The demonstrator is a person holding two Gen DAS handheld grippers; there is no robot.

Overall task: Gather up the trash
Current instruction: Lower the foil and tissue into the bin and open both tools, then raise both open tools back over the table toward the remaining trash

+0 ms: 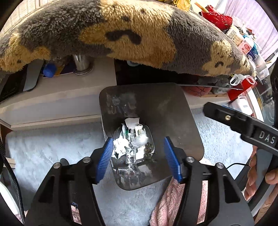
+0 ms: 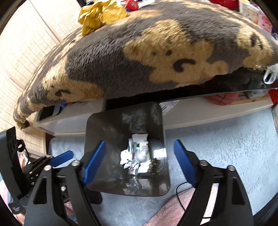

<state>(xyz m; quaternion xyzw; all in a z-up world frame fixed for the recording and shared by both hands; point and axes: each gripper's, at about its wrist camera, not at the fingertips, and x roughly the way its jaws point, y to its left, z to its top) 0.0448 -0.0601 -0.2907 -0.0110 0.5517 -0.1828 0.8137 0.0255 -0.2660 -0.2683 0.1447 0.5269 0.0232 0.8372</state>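
A: While looking down past the left tongs, hard to miss: spread apart, clamped on nothing. Same with the right tongs?

B: Same. Spread wider, if anything, and empty between the blue pads.

A: And the trash?

B: Straight beyond the tips of both pairs, down at the bottom of the dark bin. Paper scraps, torn wrappers, a white wad, plus a few small round metal bits just right of the heap.

A: So, judging by that, well along?

B: Partly done, probably. Binned already, a fair heap. Left to fetch, perhaps: a crumpled yellow paper far beyond the right tongs, up on the plush blanket, and possibly a white bag off to the far right. Cannot tell whether meant as trash.

A: Pointing which way, the bin?

B: Mouth up, facing the tongs; long axis upright, running roughly along the line of the fingers. As for the heap inside: stretched from near to far, away from the tips, not across the gap.

A: Touching the rim anywhere?

B: Seemingly not. Hovering above, both pairs, with the bin's mouth framed between the pads.
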